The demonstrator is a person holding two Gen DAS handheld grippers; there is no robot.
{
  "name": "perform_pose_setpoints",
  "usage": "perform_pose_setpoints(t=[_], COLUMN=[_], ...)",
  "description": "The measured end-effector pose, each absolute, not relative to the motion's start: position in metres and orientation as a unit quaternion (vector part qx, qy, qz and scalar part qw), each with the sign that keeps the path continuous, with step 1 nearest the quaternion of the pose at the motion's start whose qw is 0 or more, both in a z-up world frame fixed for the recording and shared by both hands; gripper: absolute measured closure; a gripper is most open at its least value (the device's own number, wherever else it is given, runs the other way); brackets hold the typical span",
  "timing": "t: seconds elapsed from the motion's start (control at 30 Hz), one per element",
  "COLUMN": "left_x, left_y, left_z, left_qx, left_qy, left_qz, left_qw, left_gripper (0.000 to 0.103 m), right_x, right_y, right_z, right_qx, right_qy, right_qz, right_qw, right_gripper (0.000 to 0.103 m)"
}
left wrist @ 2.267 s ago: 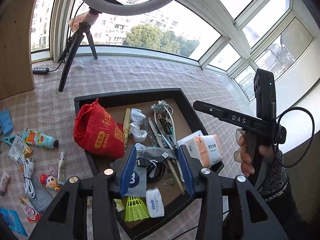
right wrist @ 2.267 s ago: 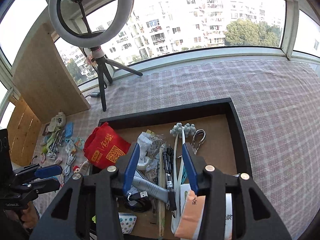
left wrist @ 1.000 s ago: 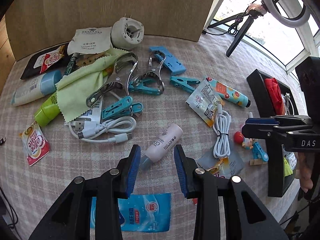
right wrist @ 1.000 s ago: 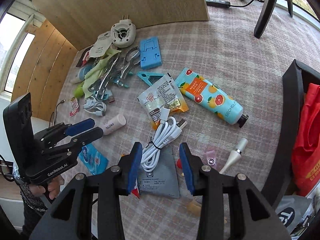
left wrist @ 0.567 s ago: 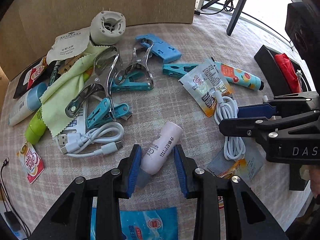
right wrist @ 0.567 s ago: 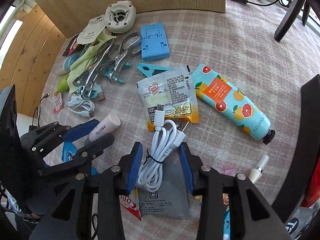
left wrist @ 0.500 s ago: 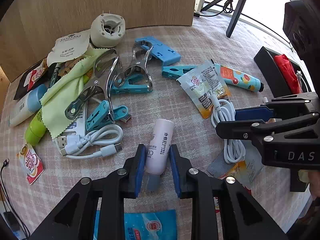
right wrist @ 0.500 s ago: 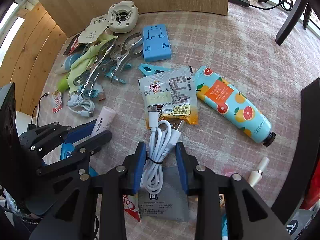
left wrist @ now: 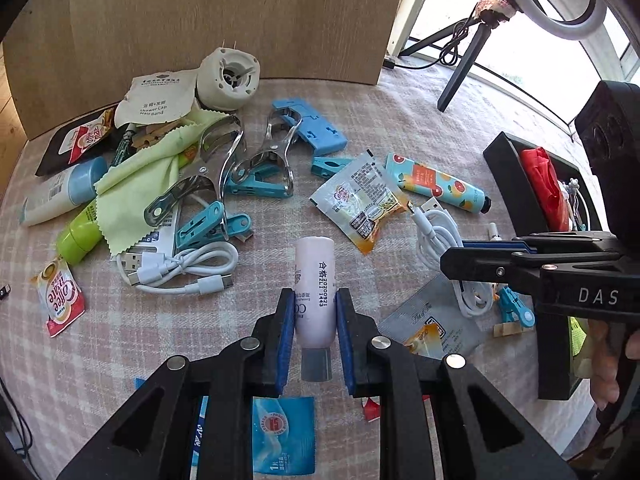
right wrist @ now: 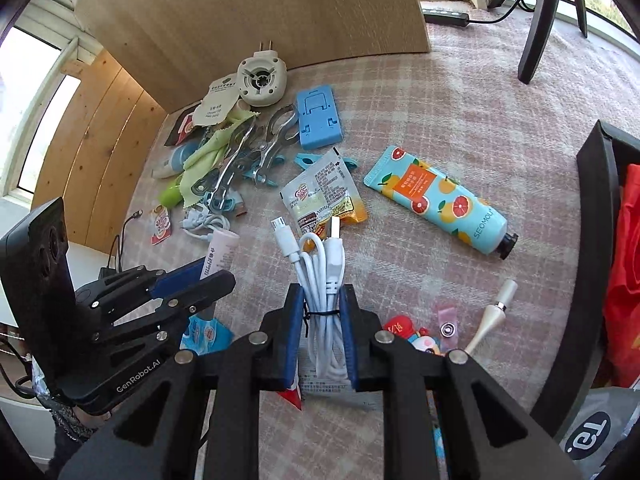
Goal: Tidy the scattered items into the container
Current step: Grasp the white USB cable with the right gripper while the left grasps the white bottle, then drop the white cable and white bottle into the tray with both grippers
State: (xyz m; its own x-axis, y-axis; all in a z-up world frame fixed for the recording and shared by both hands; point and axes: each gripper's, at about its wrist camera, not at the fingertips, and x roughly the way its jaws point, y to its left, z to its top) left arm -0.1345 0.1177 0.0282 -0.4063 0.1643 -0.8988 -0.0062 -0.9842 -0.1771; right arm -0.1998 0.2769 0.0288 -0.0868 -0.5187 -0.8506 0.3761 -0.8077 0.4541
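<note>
My left gripper (left wrist: 314, 296) is shut on a pale pink tube (left wrist: 316, 264), which points away from me between the blue pads just above the checked cloth. My right gripper (right wrist: 322, 292) holds a bundled white USB cable (right wrist: 320, 256) between its pads, and the jaws are closing onto it. In the left wrist view the right gripper (left wrist: 452, 255) shows from the side over that cable (left wrist: 436, 236). The left gripper (right wrist: 208, 280) sits at the left of the right wrist view. The black tray (left wrist: 500, 164) with a red bag (left wrist: 544, 184) lies far right.
Scattered on the cloth are an orange-print hand cream tube (right wrist: 440, 204), a coffee sachet (right wrist: 320, 196), a blue phone stand (right wrist: 318, 120), metal clips (left wrist: 260, 160), a green cloth (left wrist: 136, 176) and a second white cable (left wrist: 180, 264). A wooden board (left wrist: 200, 20) stands behind them.
Both grippers came down from over the tray to the scattered items. The left jaws closed on the pink tube, which turned in line with the fingers. The right jaws narrowed onto the white cable.
</note>
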Motion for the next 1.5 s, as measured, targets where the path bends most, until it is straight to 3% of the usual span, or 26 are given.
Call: perform_pose_setpoints(t=[0.47, 0.93, 1.0, 1.03, 1.5], left_x=[-0.144, -0.185, -0.197, -0.202, -0.197], left_y=[0.236, 0.409, 0.426, 0.429, 0.37], left_z=[0.098, 0.135, 0.136, 0.135, 0.132], left_qx=[-0.499, -0.476, -0.474, -0.477, -0.478], left_qy=[-0.098, -0.033, -0.018, -0.017, -0.045], left_qz=[0.842, 0.832, 0.838, 0.84, 0.848], left_qw=[0.18, 0.284, 0.269, 0.258, 0.224], left_gripper=[0.084, 0.084, 0.074, 0.06, 0.062], right_x=[-0.202, -0.209, -0.211, -0.21, -0.203], right_y=[0.471, 0.642, 0.651, 0.654, 0.617], right_z=[0.097, 0.111, 0.113, 0.115, 0.127], right_qx=[0.532, 0.516, 0.519, 0.515, 0.494], right_qy=[-0.123, -0.116, -0.111, -0.111, -0.106], right_qz=[-0.815, -0.848, -0.848, -0.85, -0.862], right_qw=[0.192, 0.039, 0.02, 0.014, 0.053], right_gripper=[0.085, 0.083, 0.076, 0.069, 0.067])
